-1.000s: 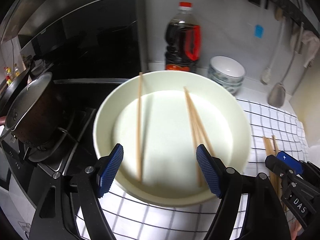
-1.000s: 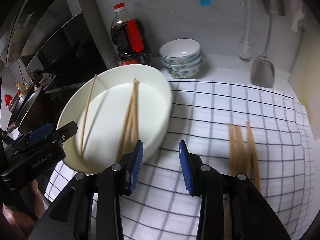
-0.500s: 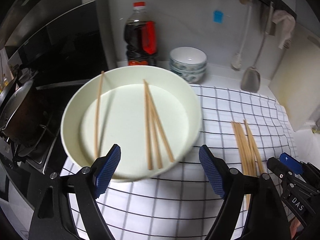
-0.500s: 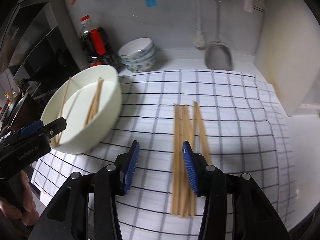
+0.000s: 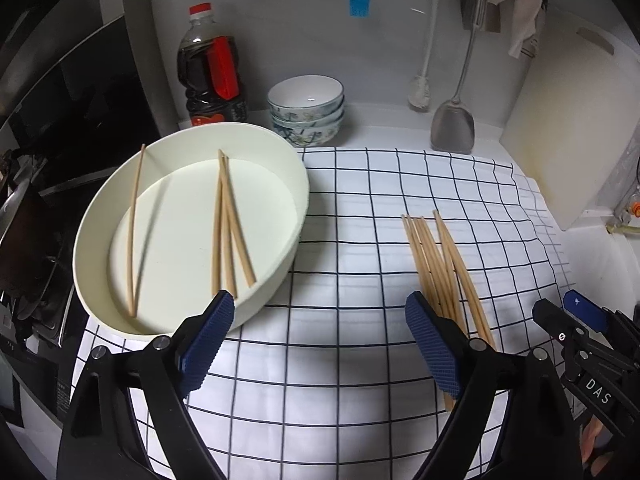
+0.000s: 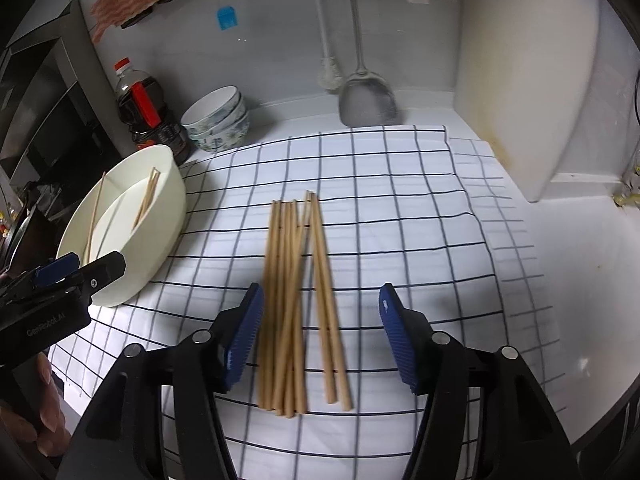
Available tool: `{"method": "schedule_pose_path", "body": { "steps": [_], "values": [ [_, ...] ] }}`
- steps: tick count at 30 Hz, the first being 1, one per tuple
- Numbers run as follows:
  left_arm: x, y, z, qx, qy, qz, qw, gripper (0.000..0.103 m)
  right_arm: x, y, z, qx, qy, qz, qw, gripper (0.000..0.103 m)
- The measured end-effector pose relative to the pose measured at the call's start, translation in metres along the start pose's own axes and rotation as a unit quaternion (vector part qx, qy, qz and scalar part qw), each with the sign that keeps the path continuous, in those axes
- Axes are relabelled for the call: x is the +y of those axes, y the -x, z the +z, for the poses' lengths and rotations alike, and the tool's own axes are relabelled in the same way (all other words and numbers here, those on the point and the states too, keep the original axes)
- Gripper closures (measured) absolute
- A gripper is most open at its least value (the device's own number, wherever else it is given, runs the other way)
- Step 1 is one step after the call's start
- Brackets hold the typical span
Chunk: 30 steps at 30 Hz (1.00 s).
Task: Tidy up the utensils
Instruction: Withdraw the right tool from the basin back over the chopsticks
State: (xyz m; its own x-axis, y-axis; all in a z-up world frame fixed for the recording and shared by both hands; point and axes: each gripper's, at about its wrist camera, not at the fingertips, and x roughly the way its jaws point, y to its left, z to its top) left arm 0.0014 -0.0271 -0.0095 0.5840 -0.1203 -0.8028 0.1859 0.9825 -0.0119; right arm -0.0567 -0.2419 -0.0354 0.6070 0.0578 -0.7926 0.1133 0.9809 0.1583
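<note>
A cream oval dish [image 5: 296, 176] stands on the left of a checked cloth [image 5: 352, 208] and holds several wooden chopsticks [image 5: 224, 224]. It also shows in the right wrist view [image 6: 160, 216]. A loose bundle of several chopsticks [image 6: 296, 288] lies on the cloth to the right; it shows in the left wrist view too [image 5: 440, 264]. My right gripper [image 6: 320, 334] is open, above the near ends of the bundle, which lies between its fingers. My left gripper [image 5: 320, 340] is open and empty above the cloth between dish and bundle.
A dark sauce bottle [image 5: 210, 68] and stacked bowls [image 5: 306, 108] stand at the back wall. A metal spatula [image 5: 454, 120] and a brush hang there. A white cutting board [image 5: 576, 128] leans at the right. A stove with a pot is at the left edge.
Both grippers have moved right and back from the dish. The right gripper has swung over the chopstick bundle and its jaws have opened wider. The left gripper stays open.
</note>
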Motion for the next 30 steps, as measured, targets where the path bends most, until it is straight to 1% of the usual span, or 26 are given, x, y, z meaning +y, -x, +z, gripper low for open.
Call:
{"method": "schedule_pose_path", "body": {
  "steps": [8,15,21,25,30],
  "values": [
    [-0.025,-0.008,-0.007,0.006,-0.013,-0.007,0.9999,0.011,-0.025,-0.005,-0.010,-0.001,-0.004,-0.008,1.000,0.040],
    [-0.042,-0.025,-0.015,0.021,-0.026,-0.008,0.9994,0.010,-0.039,-0.016,-0.018,-0.004,0.015,-0.020,1.000,0.039],
    [-0.050,-0.047,-0.024,0.031,-0.022,-0.010,0.9992,0.010,-0.044,-0.034,-0.023,0.009,0.016,-0.012,1.000,0.039],
    [-0.056,-0.063,-0.031,0.035,-0.029,0.000,0.9990,0.010,-0.044,-0.049,-0.029,0.020,0.017,-0.004,1.000,0.040],
    [-0.058,-0.077,-0.037,0.042,-0.023,0.002,0.9988,0.010,-0.042,-0.061,-0.032,0.025,0.023,0.003,0.999,0.040]
  ]
}}
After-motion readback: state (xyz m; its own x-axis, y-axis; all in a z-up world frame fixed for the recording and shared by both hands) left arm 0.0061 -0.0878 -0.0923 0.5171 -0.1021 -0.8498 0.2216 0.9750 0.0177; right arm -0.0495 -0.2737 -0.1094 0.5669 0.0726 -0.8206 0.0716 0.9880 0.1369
